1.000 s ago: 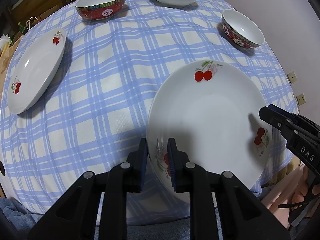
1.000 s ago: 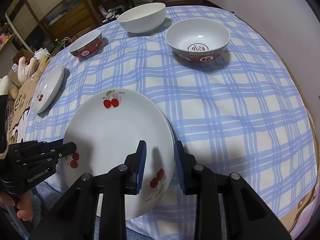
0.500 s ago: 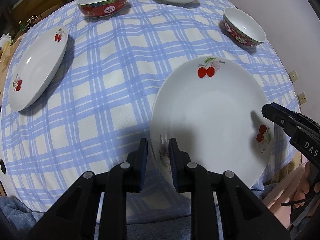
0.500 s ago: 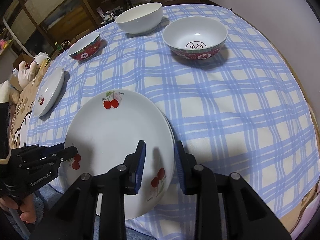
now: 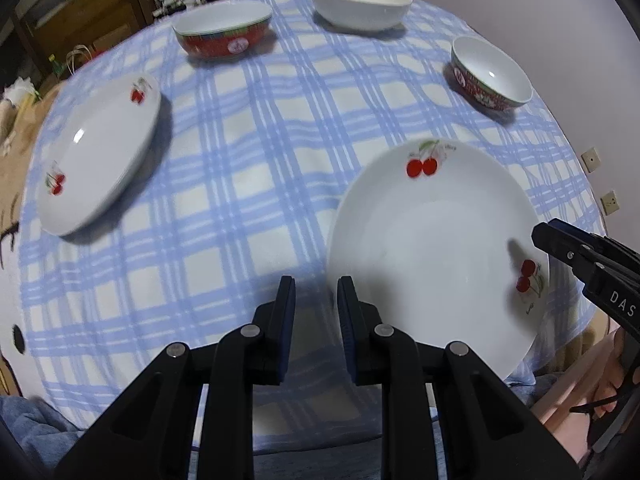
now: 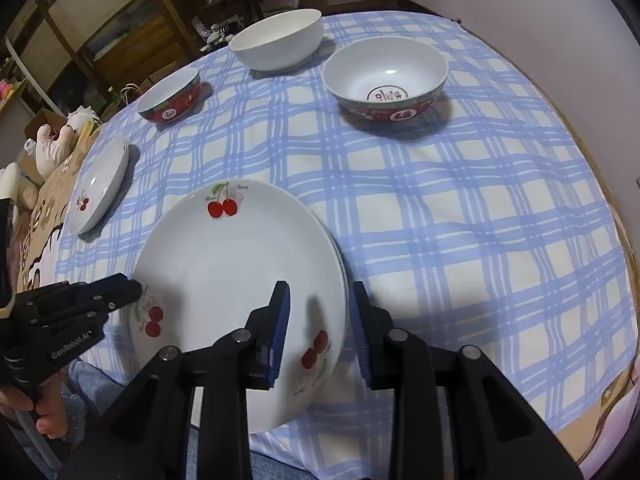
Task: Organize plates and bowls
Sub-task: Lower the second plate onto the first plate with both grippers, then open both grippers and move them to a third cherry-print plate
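Note:
A white cherry-print plate (image 5: pixel 432 240) (image 6: pixel 240 272) lies near the table's front edge on top of a second plate, whose rim shows at its right side. My left gripper (image 5: pixel 316 312) (image 6: pixel 134 288) sits just left of the plate's rim. Its jaws stand narrowly apart with only cloth between them. My right gripper (image 6: pixel 320 312) (image 5: pixel 548 236) straddles the plate's right rim. Its jaws are opening, and the pads stand off the rim. Another cherry plate (image 5: pixel 100 152) (image 6: pixel 100 184) lies at the far left.
A blue checked cloth (image 5: pixel 240 200) covers the round table. At the back stand a red bowl (image 5: pixel 224 36) (image 6: pixel 170 100), a white bowl (image 5: pixel 360 0) (image 6: pixel 280 40) and a patterned bowl (image 5: pixel 492 76) (image 6: pixel 384 76). Wooden cabinets and plush toys (image 6: pixel 52 144) lie beyond the left edge.
My left gripper has slid left off the plate's rim, which was between its fingers before. The right jaws have widened a little around the rim. The plate has stayed put.

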Demonstrator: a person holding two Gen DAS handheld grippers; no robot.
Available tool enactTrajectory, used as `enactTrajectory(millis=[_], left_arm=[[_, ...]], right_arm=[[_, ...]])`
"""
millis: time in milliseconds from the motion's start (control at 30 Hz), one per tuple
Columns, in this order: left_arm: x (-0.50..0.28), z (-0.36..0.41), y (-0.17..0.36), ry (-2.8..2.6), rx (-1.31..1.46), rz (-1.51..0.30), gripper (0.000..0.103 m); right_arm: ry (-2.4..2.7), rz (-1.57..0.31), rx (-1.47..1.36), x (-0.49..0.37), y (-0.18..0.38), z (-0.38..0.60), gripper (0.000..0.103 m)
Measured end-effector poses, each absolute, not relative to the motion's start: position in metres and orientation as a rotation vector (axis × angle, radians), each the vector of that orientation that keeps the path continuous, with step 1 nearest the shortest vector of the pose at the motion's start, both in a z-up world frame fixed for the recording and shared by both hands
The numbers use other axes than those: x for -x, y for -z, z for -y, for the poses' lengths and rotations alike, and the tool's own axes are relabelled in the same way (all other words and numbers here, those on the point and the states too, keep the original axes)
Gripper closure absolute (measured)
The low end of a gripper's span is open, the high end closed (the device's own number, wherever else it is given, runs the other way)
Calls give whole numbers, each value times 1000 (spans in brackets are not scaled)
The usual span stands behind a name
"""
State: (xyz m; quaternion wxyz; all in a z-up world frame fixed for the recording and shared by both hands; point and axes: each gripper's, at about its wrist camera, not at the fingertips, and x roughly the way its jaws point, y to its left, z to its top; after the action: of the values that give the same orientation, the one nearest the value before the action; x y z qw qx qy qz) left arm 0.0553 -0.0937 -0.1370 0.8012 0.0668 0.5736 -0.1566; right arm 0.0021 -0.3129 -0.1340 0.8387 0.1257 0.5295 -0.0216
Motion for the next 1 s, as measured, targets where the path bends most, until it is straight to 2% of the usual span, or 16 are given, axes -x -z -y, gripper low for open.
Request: enactTrajectory(millis=[33,400,533,767,933,1000], left_arm=[[-55,92,134,333,-150,-1220,82],[-55,68,112,280,-116,-1164,82],[-60,56,98,267,-119,-1143,78],[-84,10,75,179,-94,-1133,73],[-97,-26,52,97,-94,-1078,52],[-105,-40,46,79,-77,-1071,49]], right_arm=[[51,-1111,-264,-1,132,313,61],[46,-1038,-240,-3,112,306,60],[33,-1006,-179,-11,100,290,47],[-39,-978,-127,-38,92,256,41],[-85,-948,-107,-61,83,233,40],[-107,-934,-114,-73,78,223,39]])
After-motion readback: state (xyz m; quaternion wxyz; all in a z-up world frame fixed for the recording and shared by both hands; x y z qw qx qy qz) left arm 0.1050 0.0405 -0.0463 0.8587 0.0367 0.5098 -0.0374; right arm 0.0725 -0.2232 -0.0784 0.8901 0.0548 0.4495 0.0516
